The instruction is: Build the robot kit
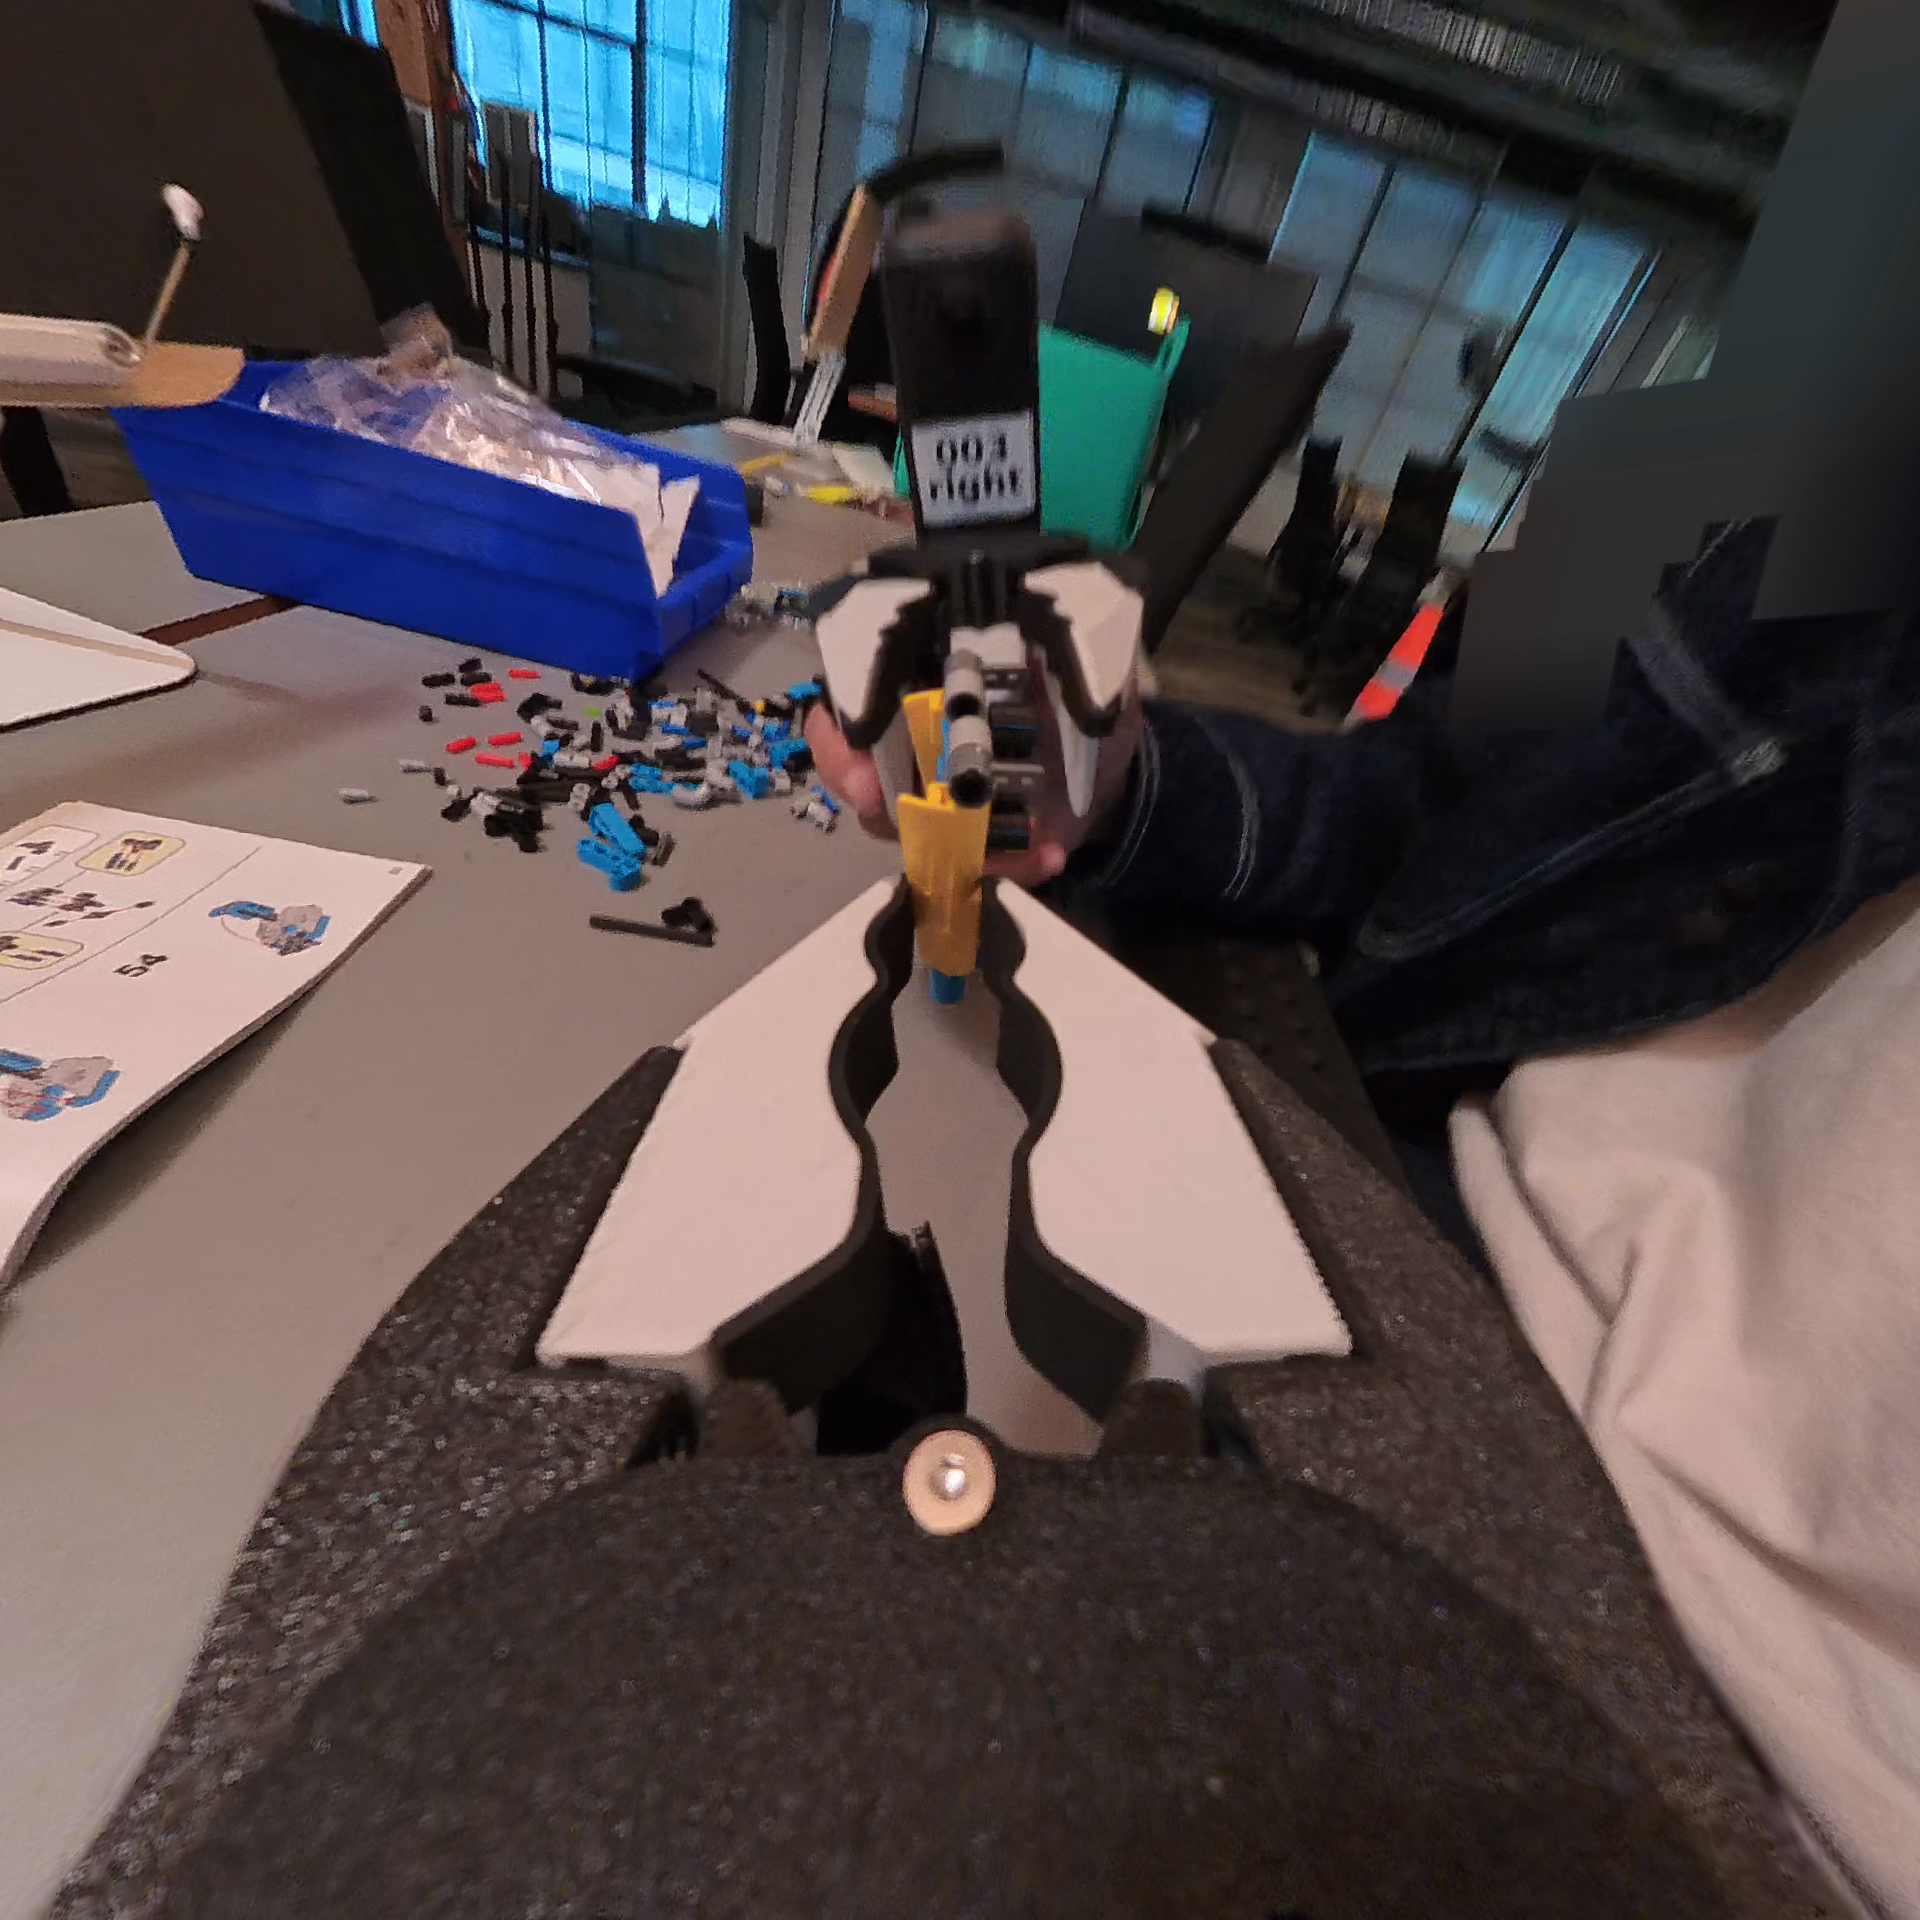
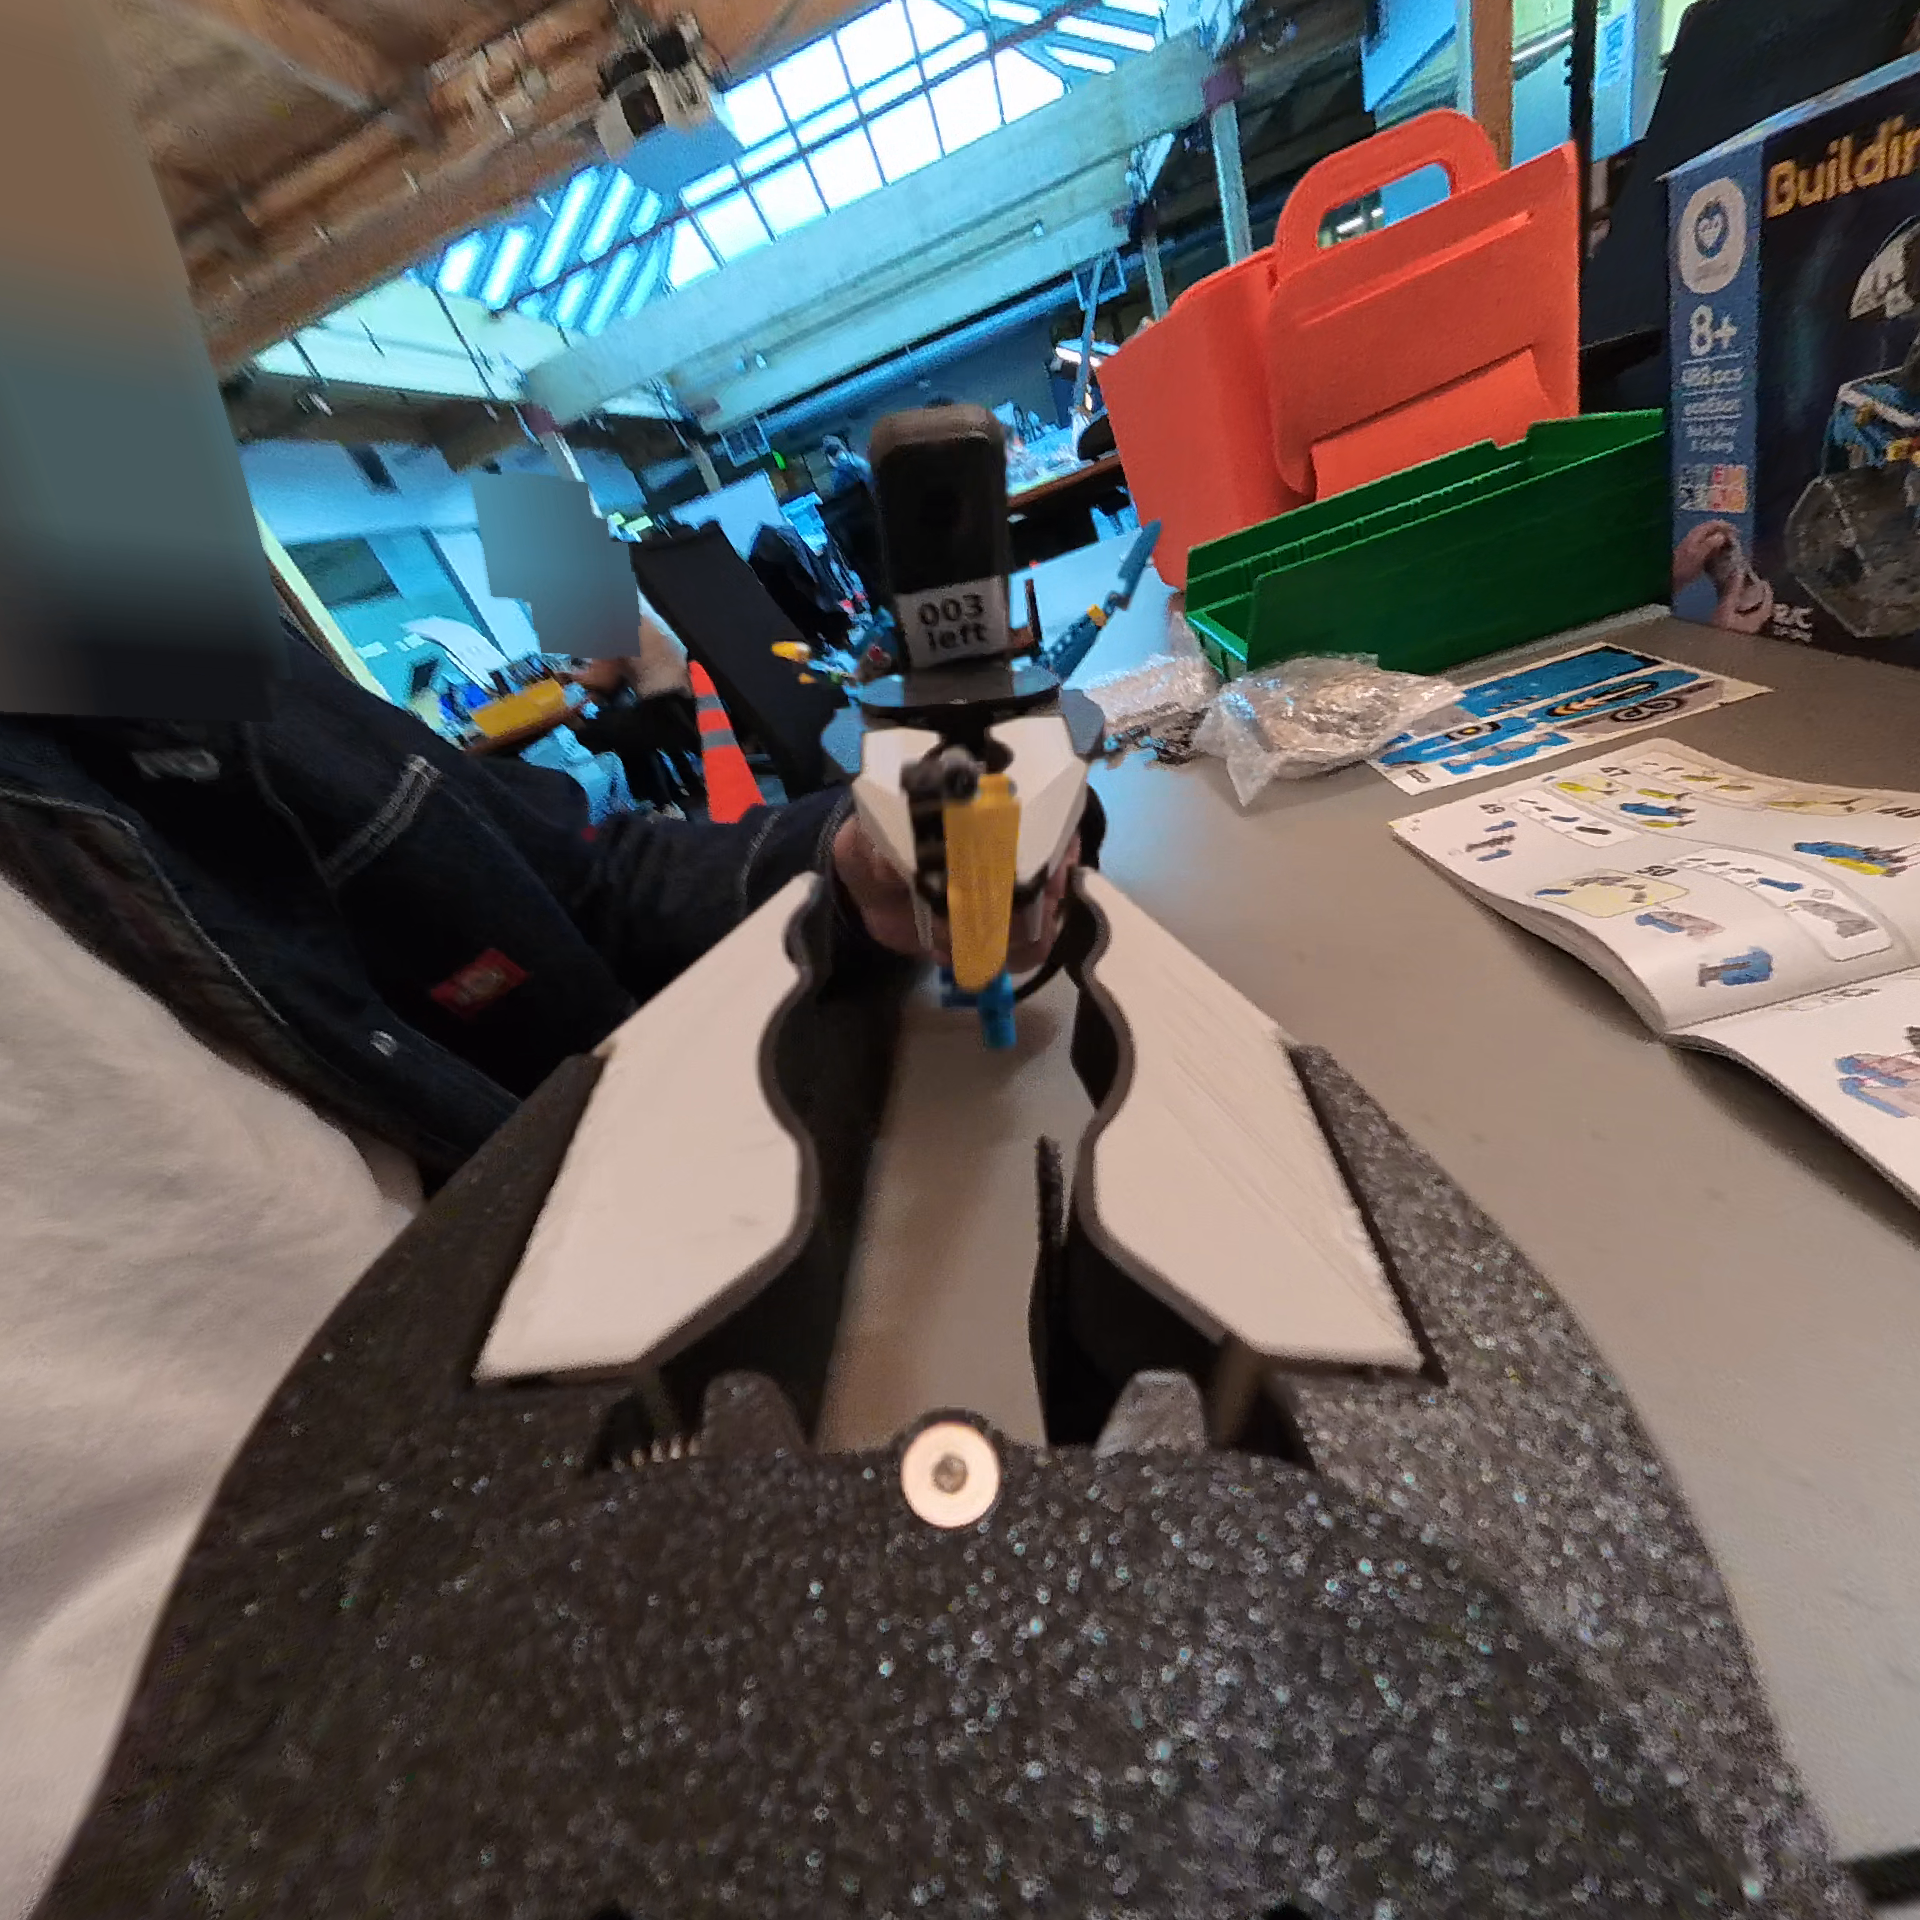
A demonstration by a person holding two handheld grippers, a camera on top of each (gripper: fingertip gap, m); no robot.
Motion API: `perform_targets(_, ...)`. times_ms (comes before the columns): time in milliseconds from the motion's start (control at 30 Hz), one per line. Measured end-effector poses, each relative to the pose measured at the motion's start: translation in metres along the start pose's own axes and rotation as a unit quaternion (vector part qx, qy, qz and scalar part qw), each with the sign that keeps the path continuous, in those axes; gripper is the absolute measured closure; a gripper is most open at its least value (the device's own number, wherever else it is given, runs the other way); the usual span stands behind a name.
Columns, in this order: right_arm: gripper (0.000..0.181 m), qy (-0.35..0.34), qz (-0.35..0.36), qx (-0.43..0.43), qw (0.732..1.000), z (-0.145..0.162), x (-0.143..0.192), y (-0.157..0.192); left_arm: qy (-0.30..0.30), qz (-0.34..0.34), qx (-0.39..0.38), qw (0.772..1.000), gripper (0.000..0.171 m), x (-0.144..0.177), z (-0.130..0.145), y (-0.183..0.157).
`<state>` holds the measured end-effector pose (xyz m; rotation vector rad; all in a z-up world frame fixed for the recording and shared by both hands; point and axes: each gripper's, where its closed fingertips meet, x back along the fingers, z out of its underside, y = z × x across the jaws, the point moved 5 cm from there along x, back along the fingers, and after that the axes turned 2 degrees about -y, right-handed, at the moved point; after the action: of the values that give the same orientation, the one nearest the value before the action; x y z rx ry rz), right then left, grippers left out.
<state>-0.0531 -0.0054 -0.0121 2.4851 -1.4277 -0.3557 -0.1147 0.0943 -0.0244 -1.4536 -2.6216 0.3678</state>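
Speckled dark foam body of the left claw (image 1: 940, 935) fills the bottom of the left wrist view, white fingers (image 1: 790, 1122) with wavy black pads running forward. Tips close in on the lower end of a small brick assembly (image 1: 940, 883): yellow tapered piece, blue pin sticking out below, grey-and-black axle bits at the upper end. Jaws nearly together at the tips, pinching the yellow part.

Right claw (image 1: 977, 717) faces it from the far side, camera block on top, a hand behind it in a dark denim sleeve (image 1: 1299, 821). Its white fingers sit on either side of the assembly's upper grey and black end; whether they actually clamp it cannot be told.

Right wrist view: own claw (image 2: 961, 935) with tips narrowed near the same assembly (image 2: 977, 883), yellow piece upright, blue pin at the bottom, black connector at top. Left claw (image 2: 971, 831) beyond, holding it from the other side.

Assembly is held in the air above the grey counter (image 1: 436, 1091), between the two claws.

On the counter: loose pile of small bricks (image 1: 623, 748) in black, blue, red and grey, blue bin (image 1: 436, 540) with plastic bags, open instruction booklet (image 1: 156, 956). Right wrist view adds a green bin (image 2: 1434, 551), orange carry case (image 2: 1351, 343), building set box (image 2: 1808, 395), sticker sheet (image 2: 1538, 717), crumpled plastic bag (image 2: 1299, 717).
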Motion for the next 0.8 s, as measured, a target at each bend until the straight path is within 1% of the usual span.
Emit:
perform_targets(100,0.135,-0.005,0.007,-0.017,1.000,0.002,-0.004,-0.003,-0.091,0.026,0.098,0.991,0.160,0.009,-0.015,0.011)
perform_targets(167,0.138,-0.019,0.022,-0.013,1.000,0.001,-0.014,-0.001,-0.129,0.044,0.145,0.980,0.160,0.012,-0.017,0.017)
perform_targets(200,0.142,-0.033,0.038,-0.021,0.999,-0.001,-0.019,-0.002,-0.143,0.049,0.160,0.975,0.160,0.012,-0.018,0.019)
perform_targets(267,0.152,-0.060,0.101,-0.046,0.992,-0.002,-0.026,-0.014,-0.163,0.055,0.184,0.968,0.160,0.010,-0.018,0.021)
perform_targets(300,0.154,-0.084,0.097,-0.065,0.990,-0.004,-0.028,-0.014,-0.168,0.056,0.195,0.965,0.160,0.008,-0.017,0.022)
perform_targets(333,0.162,-0.100,0.079,-0.088,0.988,-0.005,-0.030,-0.012,-0.170,0.057,0.202,0.963,0.160,0.005,-0.016,0.022)
perform_targets(367,0.165,-0.107,0.065,-0.106,0.986,-0.006,-0.033,-0.010,-0.167,0.060,0.202,0.963,0.160,0.003,-0.016,0.021)
perform_targets(400,0.166,-0.109,0.064,-0.110,0.986,-0.006,-0.033,-0.009,-0.165,0.058,0.195,0.965,0.160,0.002,-0.016,0.019)
perform_targets(467,0.165,-0.101,0.094,-0.076,0.988,-0.007,-0.030,-0.010,-0.142,0.033,0.168,0.975,0.160,0.001,-0.013,0.020)
perform_targets(500,0.166,-0.083,0.114,-0.056,0.988,-0.005,-0.029,-0.011,-0.126,0.013,0.153,0.980,0.158,0.001,-0.010,0.022)
perform_targets(567,0.165,-0.044,0.178,-0.017,0.983,-0.001,-0.021,-0.019,-0.078,-0.039,0.111,0.990,0.147,0.004,-0.003,0.029)
perform_targets(633,0.165,0.021,0.256,0.024,0.966,0.008,-0.007,-0.032,-0.018,-0.106,0.051,0.993,0.137,0.014,0.003,0.039)
perform_targets(700,0.165,0.105,0.329,0.059,0.936,0.024,0.011,-0.047,0.041,-0.166,-0.033,0.985,0.135,0.027,0.007,0.048)
perform_targets(767,0.165,0.188,0.359,0.053,0.913,0.048,0.021,-0.056,0.122,-0.181,-0.099,0.971,0.135,0.034,0.023,0.052)
perform_targets(800,0.165,0.211,0.364,0.042,0.906,0.057,0.022,-0.058,0.170,-0.182,-0.102,0.963,0.135,0.035,0.036,0.055)
